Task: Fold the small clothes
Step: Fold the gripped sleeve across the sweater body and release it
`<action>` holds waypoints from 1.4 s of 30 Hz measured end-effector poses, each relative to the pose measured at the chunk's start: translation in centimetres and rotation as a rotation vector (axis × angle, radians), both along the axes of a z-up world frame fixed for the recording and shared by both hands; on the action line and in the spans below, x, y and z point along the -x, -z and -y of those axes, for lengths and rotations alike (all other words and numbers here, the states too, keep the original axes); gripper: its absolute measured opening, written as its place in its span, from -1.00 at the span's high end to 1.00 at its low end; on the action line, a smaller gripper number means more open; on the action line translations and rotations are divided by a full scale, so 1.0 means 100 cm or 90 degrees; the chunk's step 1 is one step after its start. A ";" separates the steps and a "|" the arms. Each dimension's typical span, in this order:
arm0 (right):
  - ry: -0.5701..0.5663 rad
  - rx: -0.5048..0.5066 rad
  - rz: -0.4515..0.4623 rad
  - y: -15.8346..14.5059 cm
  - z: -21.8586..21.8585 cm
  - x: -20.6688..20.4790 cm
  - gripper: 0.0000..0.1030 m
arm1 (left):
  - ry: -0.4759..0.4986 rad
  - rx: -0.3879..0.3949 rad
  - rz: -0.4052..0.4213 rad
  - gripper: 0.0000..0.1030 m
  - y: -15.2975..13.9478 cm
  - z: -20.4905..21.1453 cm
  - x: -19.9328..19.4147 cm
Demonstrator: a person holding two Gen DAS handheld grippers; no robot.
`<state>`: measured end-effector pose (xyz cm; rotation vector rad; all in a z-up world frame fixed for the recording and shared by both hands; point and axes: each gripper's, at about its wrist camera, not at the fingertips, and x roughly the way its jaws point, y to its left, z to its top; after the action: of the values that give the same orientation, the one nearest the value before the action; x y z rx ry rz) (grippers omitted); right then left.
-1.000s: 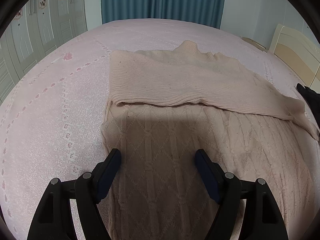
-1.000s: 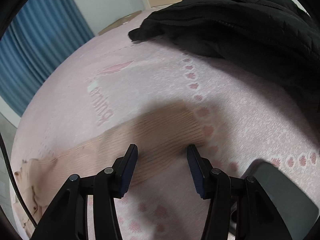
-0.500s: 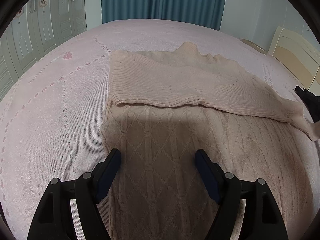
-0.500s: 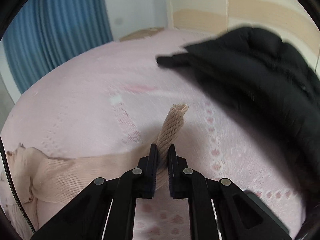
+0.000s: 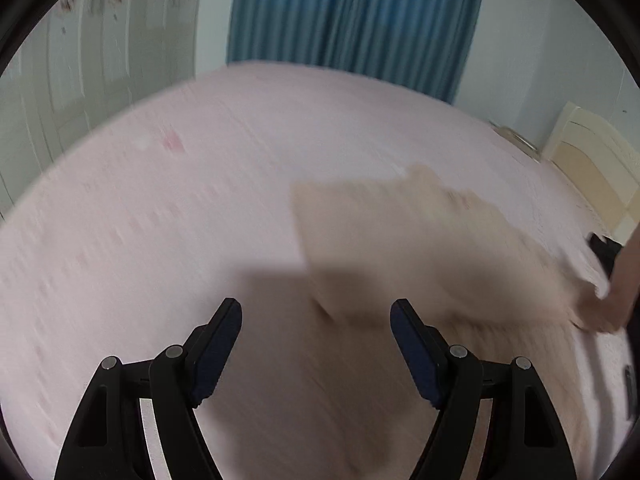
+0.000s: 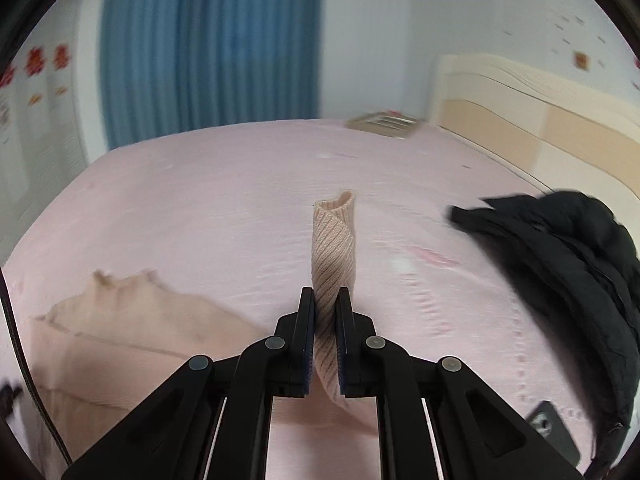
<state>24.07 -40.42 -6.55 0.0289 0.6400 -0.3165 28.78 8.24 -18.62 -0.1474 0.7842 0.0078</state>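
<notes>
My right gripper (image 6: 324,300) is clamped on the ribbed sleeve cuff (image 6: 334,240) of the beige sweater (image 6: 132,340), lifted above the pink bedspread (image 6: 240,200). My left gripper (image 5: 316,320) hangs wide open and empty over the sweater body. The sleeve fold is in hand; next, I judge, lay the cuff across the body.

I face a bed (image 6: 224,208) covered by a pale pink bedspread (image 5: 168,216) with a faint pink print. At its far side hangs a blue curtain (image 6: 208,48), pleated, reaching down behind the mattress. Left of the curtain stand pale wardrobe doors (image 5: 80,64) with small red flower stickers. The wall (image 6: 372,32) right of the curtain is plain and light. A cream and tan headboard (image 6: 532,120) runs along the right. Daylight is soft and even.
</notes>
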 end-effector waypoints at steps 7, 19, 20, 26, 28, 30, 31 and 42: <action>-0.095 -0.004 -0.029 0.020 -0.111 -0.035 0.82 | -0.030 -0.113 0.037 -0.50 0.007 -0.040 -0.058; -0.228 -0.045 -0.038 0.044 -0.263 -0.051 0.82 | -0.068 0.002 0.051 -0.50 0.032 -0.092 -0.063; -0.242 -0.052 -0.041 0.049 -0.274 -0.052 0.82 | -0.070 0.007 0.053 -0.50 0.032 -0.094 -0.062; -0.314 -0.080 -0.093 0.103 -0.328 -0.063 0.80 | -0.063 0.014 0.049 -0.50 0.034 -0.094 -0.064; -0.331 -0.096 -0.105 0.116 -0.333 -0.065 0.72 | -0.060 0.012 0.051 -0.50 0.034 -0.095 -0.062; -0.356 -0.118 -0.121 0.123 -0.335 -0.066 0.52 | -0.059 0.013 0.053 -0.50 0.034 -0.096 -0.060; -0.368 -0.132 -0.129 0.124 -0.333 -0.064 0.34 | -0.058 0.015 0.056 -0.50 0.034 -0.095 -0.060; -0.197 0.055 -0.094 0.109 -0.200 0.008 -0.14 | -0.017 -0.018 0.080 -0.50 0.029 -0.070 -0.051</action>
<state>23.23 -20.43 -17.44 -0.1765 0.7648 -0.0465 33.87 15.22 -21.50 -0.1305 0.6557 0.0344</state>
